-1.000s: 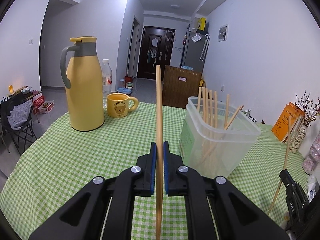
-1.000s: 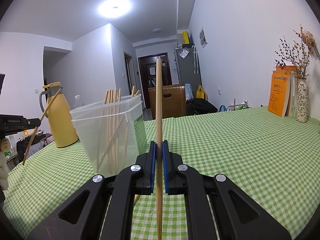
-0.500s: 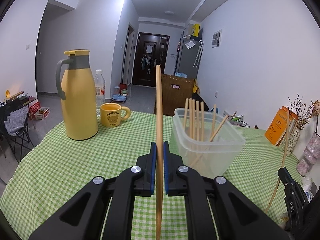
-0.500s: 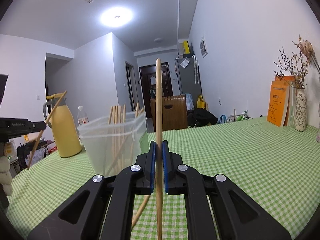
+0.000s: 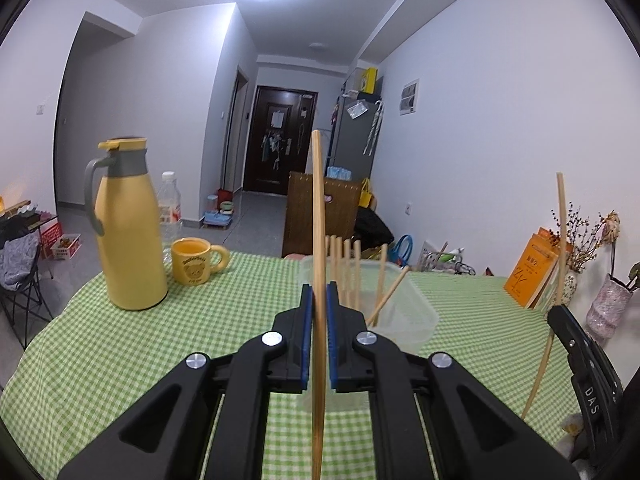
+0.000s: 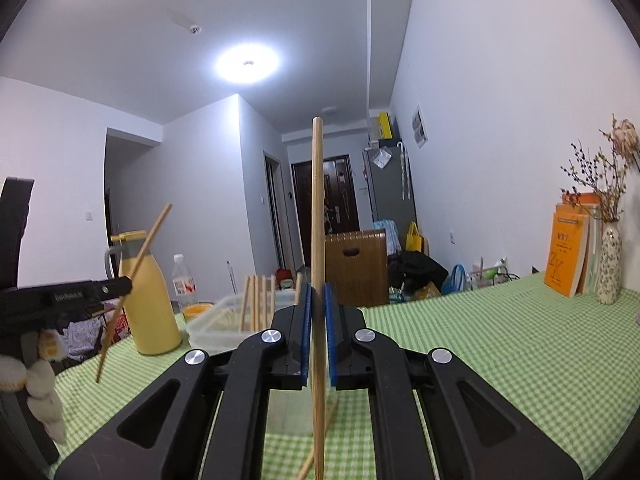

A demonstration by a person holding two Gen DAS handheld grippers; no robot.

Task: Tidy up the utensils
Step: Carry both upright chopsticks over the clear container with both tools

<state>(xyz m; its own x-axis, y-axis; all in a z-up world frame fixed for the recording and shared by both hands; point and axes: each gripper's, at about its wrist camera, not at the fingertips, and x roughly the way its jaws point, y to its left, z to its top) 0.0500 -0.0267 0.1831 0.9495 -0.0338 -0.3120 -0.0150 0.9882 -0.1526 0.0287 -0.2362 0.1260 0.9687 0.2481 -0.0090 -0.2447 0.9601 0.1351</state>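
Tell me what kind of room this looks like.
Most likely a home dining area: a table with a green checked tablecloth, a yellow thermos jug and bear mug, and a hallway to a dark front door.

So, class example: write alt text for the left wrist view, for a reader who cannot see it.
The left gripper is shut on an upright wooden chopstick above a green checked tablecloth. Just beyond it, a clear plastic tub holds more chopsticks, with a yellow jug and yellow mug to the left. At the right edge, the right gripper holds another chopstick.
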